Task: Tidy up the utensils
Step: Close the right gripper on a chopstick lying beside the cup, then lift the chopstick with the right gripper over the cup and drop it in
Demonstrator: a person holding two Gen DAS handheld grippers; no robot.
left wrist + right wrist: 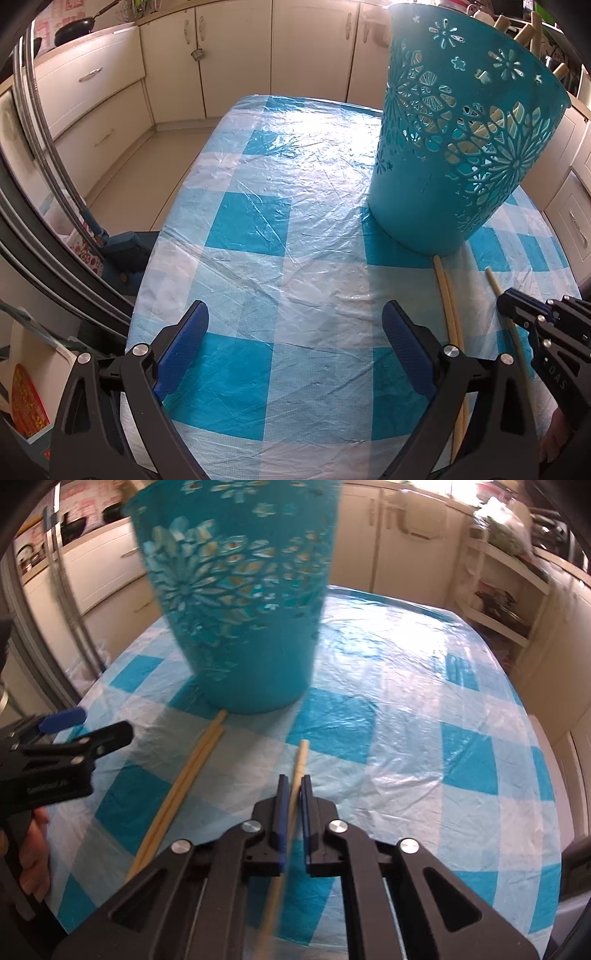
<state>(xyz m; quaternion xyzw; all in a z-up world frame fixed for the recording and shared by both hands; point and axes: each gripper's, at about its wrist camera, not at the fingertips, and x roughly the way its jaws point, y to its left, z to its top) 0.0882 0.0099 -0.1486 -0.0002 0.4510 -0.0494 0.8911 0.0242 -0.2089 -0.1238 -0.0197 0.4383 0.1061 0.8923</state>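
Chopstick (295,775) lies on the checked cloth (406,709), clamped between the pads of the right gripper (291,794), not yet lifted. Left gripper (295,339) hovers spread wide and empty over the cloth. Two more sticks (192,768) lie side by side near the bin (240,627), which already holds several wooden handles (524,29); three seem left.
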